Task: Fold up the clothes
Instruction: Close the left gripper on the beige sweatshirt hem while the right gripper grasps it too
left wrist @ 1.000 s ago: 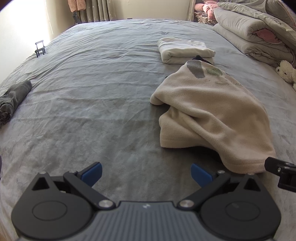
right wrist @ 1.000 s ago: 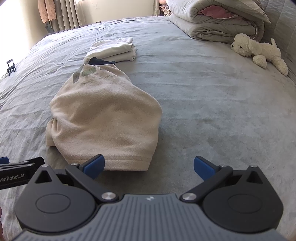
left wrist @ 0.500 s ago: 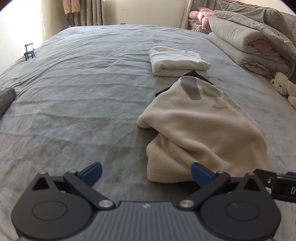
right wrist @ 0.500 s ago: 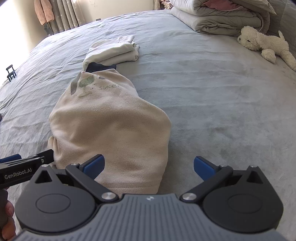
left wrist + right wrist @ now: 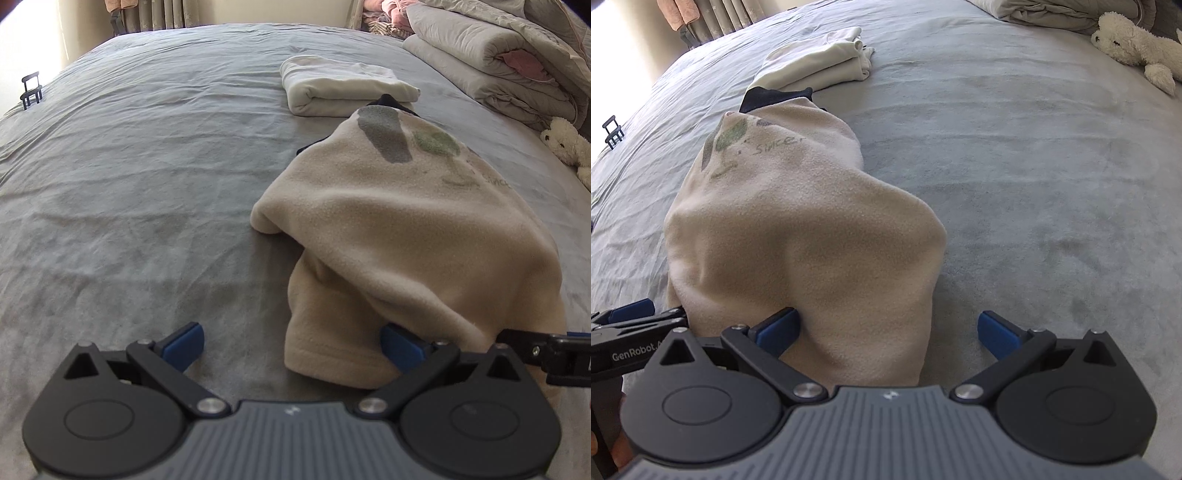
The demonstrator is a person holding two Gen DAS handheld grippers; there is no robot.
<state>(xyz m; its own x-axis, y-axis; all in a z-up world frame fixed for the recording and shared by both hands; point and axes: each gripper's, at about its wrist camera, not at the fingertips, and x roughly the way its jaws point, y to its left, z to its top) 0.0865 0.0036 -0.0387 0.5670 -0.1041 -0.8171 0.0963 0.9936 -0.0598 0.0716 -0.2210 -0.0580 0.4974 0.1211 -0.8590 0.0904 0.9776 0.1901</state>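
A beige fleece garment (image 5: 399,236) (image 5: 798,229) with a grey and green print lies bunched lengthwise on the grey bed, a dark collar showing at its far end. My left gripper (image 5: 291,343) is open at the garment's near left corner; the hem edge lies between its blue pads. My right gripper (image 5: 886,332) is open around the garment's near right hem. Each gripper shows at the edge of the other's view. A folded white garment (image 5: 343,86) (image 5: 820,62) rests beyond the fleece.
Rolled grey quilts (image 5: 491,55) are stacked at the bed's far right. A white plush toy (image 5: 569,144) (image 5: 1134,48) lies near them. A small black stand (image 5: 31,90) sits at the bed's far left edge. Curtains hang behind.
Both grippers have moved forward and closer to the fleece's near hem, which now sits between their open pads. The garment itself has not shifted.
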